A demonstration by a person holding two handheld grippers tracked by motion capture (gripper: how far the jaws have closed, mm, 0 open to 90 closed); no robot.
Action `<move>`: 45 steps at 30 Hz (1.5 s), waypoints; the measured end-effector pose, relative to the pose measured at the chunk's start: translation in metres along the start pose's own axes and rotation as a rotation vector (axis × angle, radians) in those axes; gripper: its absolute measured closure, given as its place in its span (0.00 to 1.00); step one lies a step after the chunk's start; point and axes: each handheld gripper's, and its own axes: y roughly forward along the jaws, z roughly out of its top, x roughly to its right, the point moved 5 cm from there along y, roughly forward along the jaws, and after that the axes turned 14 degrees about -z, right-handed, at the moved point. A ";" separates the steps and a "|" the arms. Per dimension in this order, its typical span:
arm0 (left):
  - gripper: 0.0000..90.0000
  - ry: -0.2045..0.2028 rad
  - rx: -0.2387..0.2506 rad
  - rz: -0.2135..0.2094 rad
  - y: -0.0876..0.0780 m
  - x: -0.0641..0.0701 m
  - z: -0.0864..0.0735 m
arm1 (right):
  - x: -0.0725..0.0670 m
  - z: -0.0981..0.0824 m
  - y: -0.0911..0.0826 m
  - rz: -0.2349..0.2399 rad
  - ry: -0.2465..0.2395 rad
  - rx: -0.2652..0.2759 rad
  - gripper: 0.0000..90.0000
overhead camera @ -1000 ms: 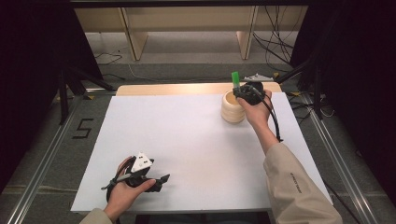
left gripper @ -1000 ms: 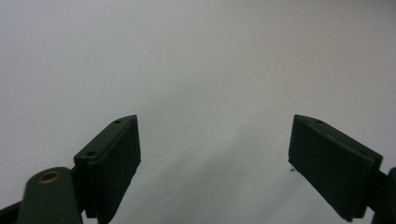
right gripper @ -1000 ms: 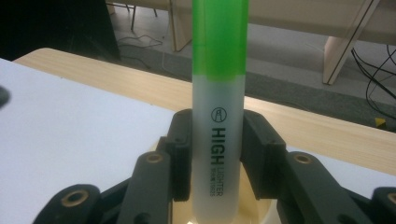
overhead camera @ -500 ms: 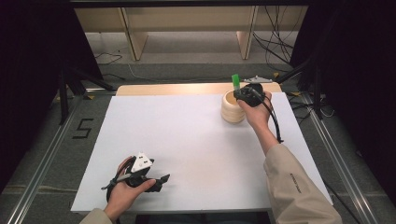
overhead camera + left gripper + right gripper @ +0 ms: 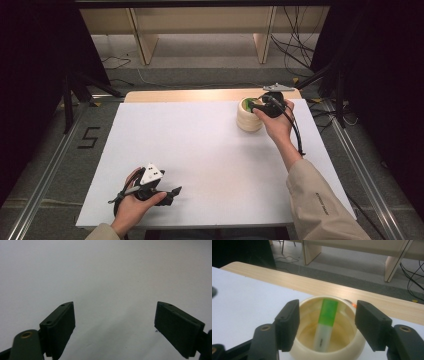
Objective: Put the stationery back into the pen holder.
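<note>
A cream round cup [image 5: 248, 119] stands at the far right of the white table top [image 5: 200, 150]. Inside the cup [image 5: 305, 312] lies a white marker with a green cap [image 5: 325, 322], cap up, leaning on the far wall; its green cap [image 5: 248, 104] peeks over the rim in the high view. My right gripper [image 5: 260, 106] hovers just over the cup's rim, and its jaws [image 5: 327, 312] stand open on either side of the marker without touching it. Near the front left edge, my left gripper [image 5: 171, 193] is open over bare white surface [image 5: 115, 315].
A strip of bare wood [image 5: 200, 95] runs along the table's far edge behind the cup. Something small and orange [image 5: 354, 305] shows just behind the cup's rim. Beyond the table are floor cables [image 5: 295, 45] and wooden furniture legs [image 5: 142, 40].
The green-capped marker, held upright above the cup before, now rests inside it. My right gripper has let go and tipped lower over the rim. The left gripper stayed put.
</note>
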 end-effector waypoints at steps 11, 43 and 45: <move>0.18 -0.007 0.004 0.000 0.001 0.001 0.000 | 0.001 -0.009 -0.018 0.023 -0.003 -0.009 0.32; 0.18 -0.011 0.000 0.003 0.002 0.001 -0.001 | -0.007 -0.087 -0.099 0.207 -0.020 -0.094 0.28; 0.18 -0.010 -0.006 0.002 0.002 0.001 -0.001 | -0.007 -0.098 -0.106 0.231 -0.014 -0.101 0.28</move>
